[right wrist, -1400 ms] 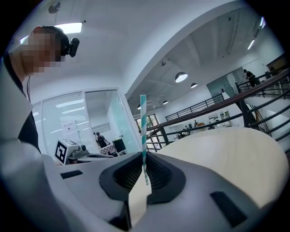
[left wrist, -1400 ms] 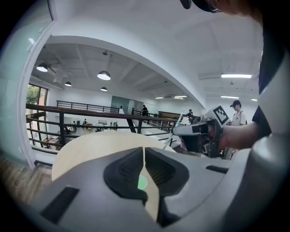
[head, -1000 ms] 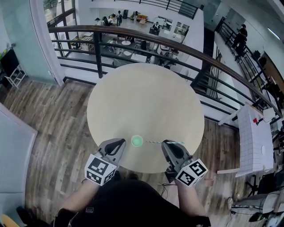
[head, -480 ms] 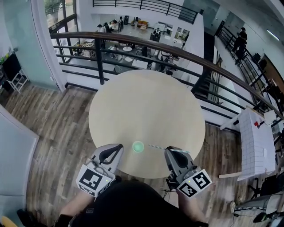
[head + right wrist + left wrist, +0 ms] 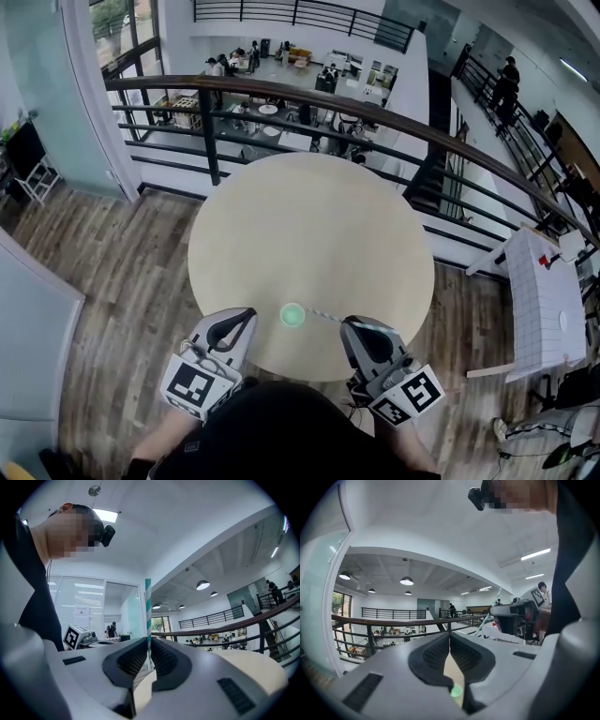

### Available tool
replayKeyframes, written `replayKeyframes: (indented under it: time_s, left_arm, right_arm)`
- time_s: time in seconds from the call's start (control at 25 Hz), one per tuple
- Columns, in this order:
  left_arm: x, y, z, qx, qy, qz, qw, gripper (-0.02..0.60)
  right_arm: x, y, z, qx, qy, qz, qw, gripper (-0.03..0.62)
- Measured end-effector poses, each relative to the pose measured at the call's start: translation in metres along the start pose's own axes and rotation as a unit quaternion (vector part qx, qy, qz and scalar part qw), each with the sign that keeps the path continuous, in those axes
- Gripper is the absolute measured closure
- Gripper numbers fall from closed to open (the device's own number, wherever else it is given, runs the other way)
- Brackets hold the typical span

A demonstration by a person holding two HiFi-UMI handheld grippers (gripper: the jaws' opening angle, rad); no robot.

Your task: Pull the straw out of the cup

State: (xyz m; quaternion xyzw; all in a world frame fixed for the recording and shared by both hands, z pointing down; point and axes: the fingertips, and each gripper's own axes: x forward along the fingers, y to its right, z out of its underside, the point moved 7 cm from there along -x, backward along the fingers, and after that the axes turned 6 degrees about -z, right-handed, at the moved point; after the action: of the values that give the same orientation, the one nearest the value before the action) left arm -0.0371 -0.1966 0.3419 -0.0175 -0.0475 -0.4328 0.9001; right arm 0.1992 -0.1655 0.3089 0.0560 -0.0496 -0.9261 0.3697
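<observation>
A small green cup [image 5: 292, 315] stands near the front edge of the round beige table [image 5: 309, 225]; it also shows low between the left jaws as a green cup [image 5: 456, 691]. My right gripper [image 5: 354, 327] is shut on a white straw with teal stripes [image 5: 325, 316], whose free end reaches toward the cup's rim; I cannot tell whether it touches. Up close the straw [image 5: 148, 616] rises upright out of the closed right gripper [image 5: 149, 641]. My left gripper [image 5: 246, 322] hangs left of the cup, its jaws meeting at the tips of the left gripper [image 5: 449, 635] with nothing between them.
A dark railing [image 5: 281, 94] curves behind the table, with a lower floor of desks and people beyond. Wooden floor [image 5: 112, 272] surrounds the table. A white gridded table [image 5: 544, 309] stands at the right. From the left gripper view the right gripper [image 5: 516, 616] shows with the straw [image 5: 490, 612].
Both grippers have risen and drawn slightly back toward the person. The straw went with the right gripper and looks shorter and more tilted. The cup stayed in place.
</observation>
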Motion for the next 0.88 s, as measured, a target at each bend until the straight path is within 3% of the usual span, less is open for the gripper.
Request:
replayKeyframes:
  time_s: [0.36,0.56,0.88]
  left_arm:
    - [0.012,0.005,0.003,-0.004,-0.012,0.001,0.9999,0.572]
    - [0.019,-0.002,0.014,-0.025,-0.014,-0.007,0.9996,0.572]
    - [0.015,0.001,0.014,-0.016,-0.023,-0.020,0.9994,0.573]
  right_arm:
    - [-0.007,0.008,0.000,-0.003,0.012,0.003,1.000,0.556]
    - [-0.007,0.015,0.011,0.007,0.006,0.009,1.000,0.556]
    - [-0.011,0.023,0.013,0.014,0.007,0.007,1.000,0.556]
